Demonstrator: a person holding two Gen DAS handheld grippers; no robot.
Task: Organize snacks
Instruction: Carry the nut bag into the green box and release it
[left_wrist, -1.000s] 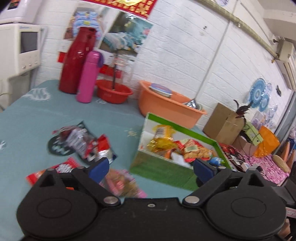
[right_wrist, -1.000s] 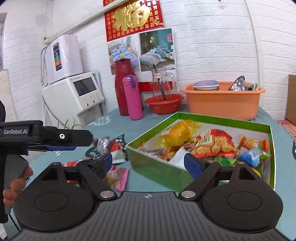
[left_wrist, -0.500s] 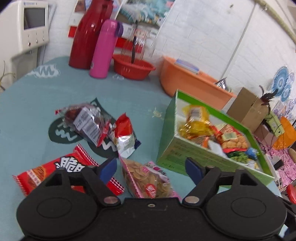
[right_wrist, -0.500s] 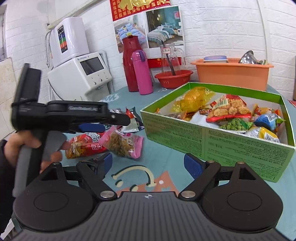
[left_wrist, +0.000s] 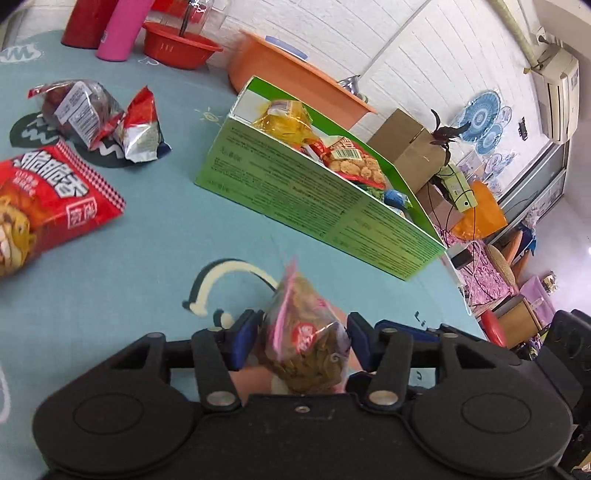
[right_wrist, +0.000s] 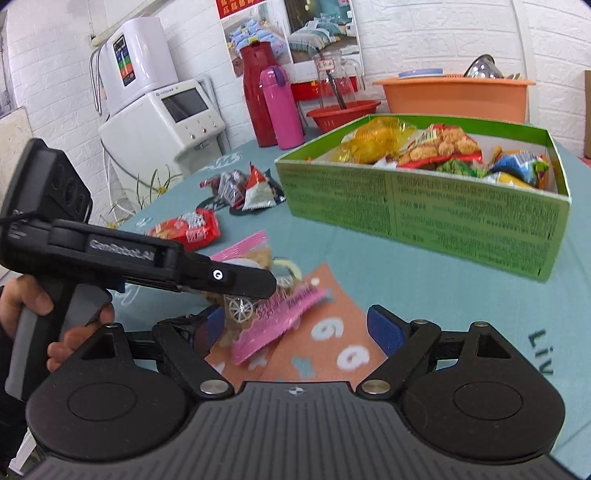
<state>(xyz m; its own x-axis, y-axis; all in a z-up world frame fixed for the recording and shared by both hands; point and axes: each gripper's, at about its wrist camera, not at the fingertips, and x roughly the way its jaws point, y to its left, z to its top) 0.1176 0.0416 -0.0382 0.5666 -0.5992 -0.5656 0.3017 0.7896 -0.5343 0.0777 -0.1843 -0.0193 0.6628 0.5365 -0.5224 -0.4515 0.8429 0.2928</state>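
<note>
A green cardboard box holding several snack packs stands on the teal tablecloth; it also shows in the right wrist view. My left gripper is shut on a pink-edged bag of brown snacks, which lies low on the cloth in front of the box. In the right wrist view the same pink bag sits under the left gripper. My right gripper is open and empty, just behind the bag. A big red snack bag, a dark clear pack and a red-silver pack lie to the left.
At the back stand a red thermos, a pink bottle, a red bowl and an orange basin. A white appliance stands off the table's left. The table edge runs to the right, with floor clutter beyond it.
My left gripper has moved down and forward over the pink bag and closed on it. The right gripper has dropped lower and closer to the table beside it.
</note>
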